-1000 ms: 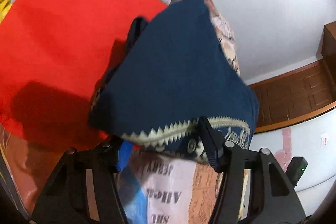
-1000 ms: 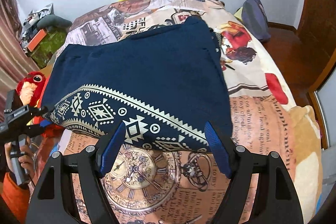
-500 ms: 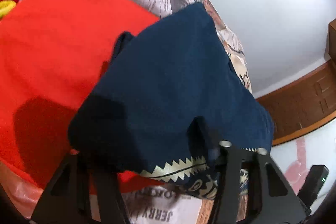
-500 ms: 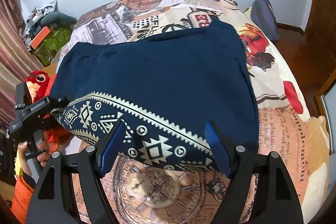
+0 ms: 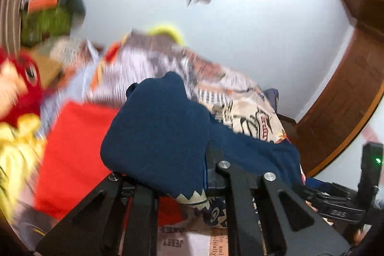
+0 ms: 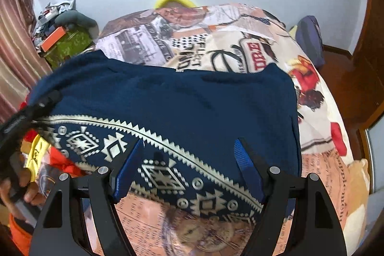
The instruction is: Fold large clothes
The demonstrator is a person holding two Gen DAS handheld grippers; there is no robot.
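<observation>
A navy sweater with a cream geometric band along its hem lies folded on the printed bedspread. My right gripper is open, its blue pads on either side of the patterned hem, above the cloth. In the left wrist view the sweater is bunched and draped over my left gripper. Cloth hides the fingertips there, and the jaws stand narrow with fabric between them. The left gripper also shows at the left edge of the right wrist view, at the sweater's left corner.
A red garment lies under the sweater's left side. A red plush toy and yellow cloth sit at the left. A wooden wardrobe stands to the right, a white wall behind the bed.
My left gripper has swung upward and turned, lifting the sweater's left corner so the cloth bunches over it. My right gripper has moved forward over the hem band, still open.
</observation>
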